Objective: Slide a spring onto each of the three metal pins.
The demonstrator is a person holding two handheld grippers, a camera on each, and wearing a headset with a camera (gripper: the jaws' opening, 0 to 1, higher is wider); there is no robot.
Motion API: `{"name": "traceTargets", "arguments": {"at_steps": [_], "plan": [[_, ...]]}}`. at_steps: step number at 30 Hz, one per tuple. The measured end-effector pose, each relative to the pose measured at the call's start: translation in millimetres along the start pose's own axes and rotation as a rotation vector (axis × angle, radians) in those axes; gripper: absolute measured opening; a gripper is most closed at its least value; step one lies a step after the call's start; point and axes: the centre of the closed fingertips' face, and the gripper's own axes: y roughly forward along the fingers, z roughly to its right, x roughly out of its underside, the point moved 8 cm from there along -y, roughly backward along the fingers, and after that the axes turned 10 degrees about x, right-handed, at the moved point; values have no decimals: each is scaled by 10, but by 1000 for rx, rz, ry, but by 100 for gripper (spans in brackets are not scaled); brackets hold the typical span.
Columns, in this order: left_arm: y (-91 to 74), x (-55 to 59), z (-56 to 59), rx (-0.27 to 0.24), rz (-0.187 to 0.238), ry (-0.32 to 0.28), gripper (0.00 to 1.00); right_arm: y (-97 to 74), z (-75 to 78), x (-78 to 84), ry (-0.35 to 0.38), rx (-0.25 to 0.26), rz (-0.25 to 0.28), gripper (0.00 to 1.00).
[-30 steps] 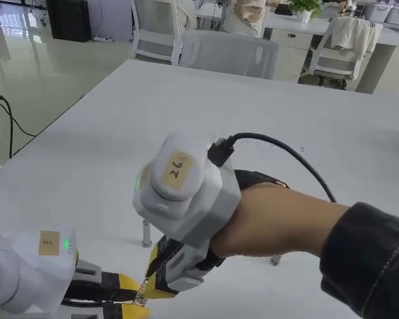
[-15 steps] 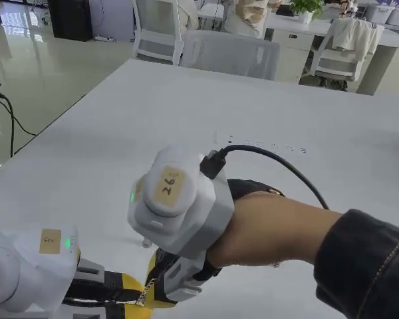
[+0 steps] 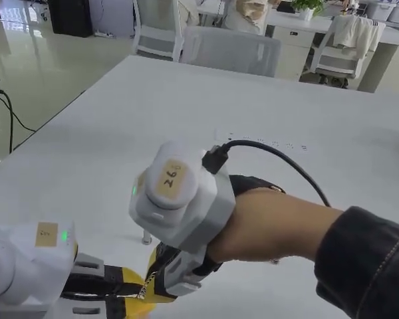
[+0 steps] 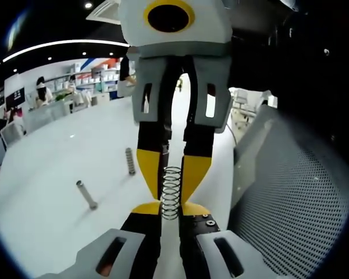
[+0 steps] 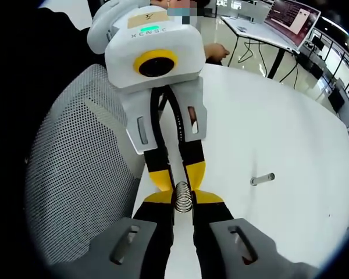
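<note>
Left hand-held gripper and right hand-held gripper meet tip to tip, just above the white surface at its near edge. A small metal spring is caught between them. From the left gripper view I see my own yellow-tipped jaws drawn close on the spring's lower end, while the opposite jaws press in on both sides of its upper coils. In the right gripper view I see the same spring end-on, pinched between that gripper's jaws. So both are clenched on the one spring, which is held off the surface.

Beyond the jaws, a bare pin stands on the surface. A second pin stands near it, and its shaft looks ribbed like a coil, though I cannot tell for certain.

In the head view a hand in a dark sleeve holds the right gripper. A grey mesh panel sits beside the surface.
</note>
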Motion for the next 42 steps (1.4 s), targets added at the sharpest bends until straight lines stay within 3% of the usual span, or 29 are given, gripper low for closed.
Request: {"name": "traceTargets", "arguments": {"at_steps": [13, 22, 42], "plan": [[-9, 14, -49, -21, 43, -23, 3, -9, 54, -41, -1, 9, -2, 8], [-24, 91, -79, -37, 27, -61, 5, -69, 181, -45, -3, 27, -17, 8], [-146, 163, -208, -156, 52, -141, 41, -205, 473, -23, 2, 91, -38, 8]]}}
